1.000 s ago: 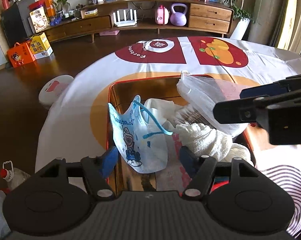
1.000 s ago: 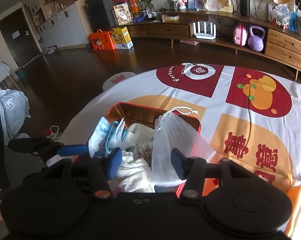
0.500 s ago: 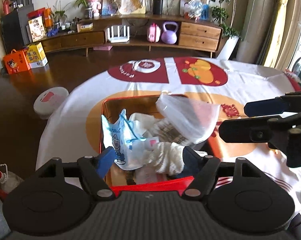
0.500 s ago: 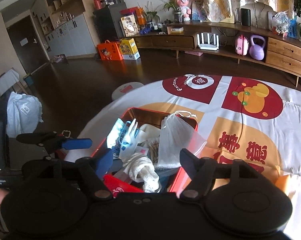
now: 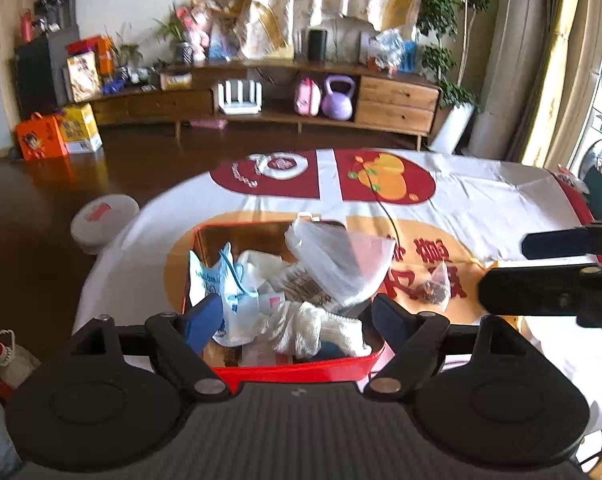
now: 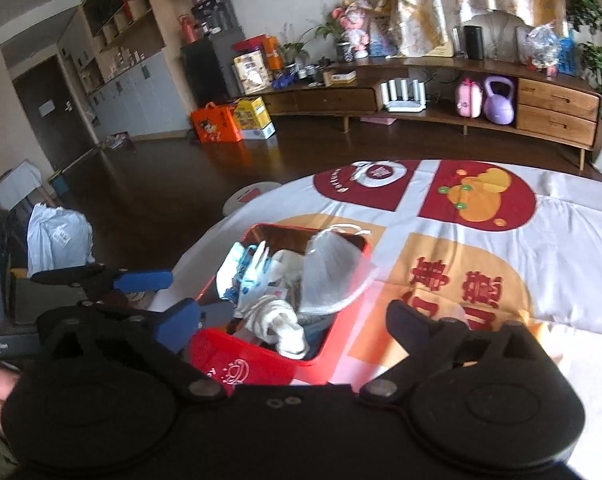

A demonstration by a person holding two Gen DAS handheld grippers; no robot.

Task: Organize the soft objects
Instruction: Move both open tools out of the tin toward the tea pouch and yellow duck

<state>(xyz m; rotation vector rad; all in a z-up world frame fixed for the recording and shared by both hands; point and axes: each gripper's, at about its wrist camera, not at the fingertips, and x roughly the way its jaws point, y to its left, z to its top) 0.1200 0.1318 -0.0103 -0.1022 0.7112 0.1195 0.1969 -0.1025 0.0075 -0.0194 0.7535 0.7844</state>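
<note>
A red box point(image 5: 293, 370) point(image 6: 333, 338) stands on the round table and holds soft things: a blue printed face mask point(image 5: 229, 296) point(image 6: 247, 280), a white mesh bag point(image 5: 337, 264) point(image 6: 329, 276) and a rolled white towel point(image 5: 313, 328) point(image 6: 279, 322). My left gripper point(image 5: 297, 318) is open and empty, above the box's near edge. My right gripper point(image 6: 293, 322) is open and empty, to the right of the box. A small clear pouch of dark bits point(image 5: 431, 288) lies on the cloth to the right of the box.
The table has a white, red and orange printed cloth point(image 5: 461, 196) point(image 6: 501, 248). A robot vacuum point(image 5: 103, 218) sits on the dark floor beyond the left edge. A long wooden sideboard point(image 5: 285, 100) lines the far wall. A white bag point(image 6: 59, 236) lies at the left.
Both grippers have drawn back and up from the box. The box's near red wall has come into view, and the things inside look smaller.
</note>
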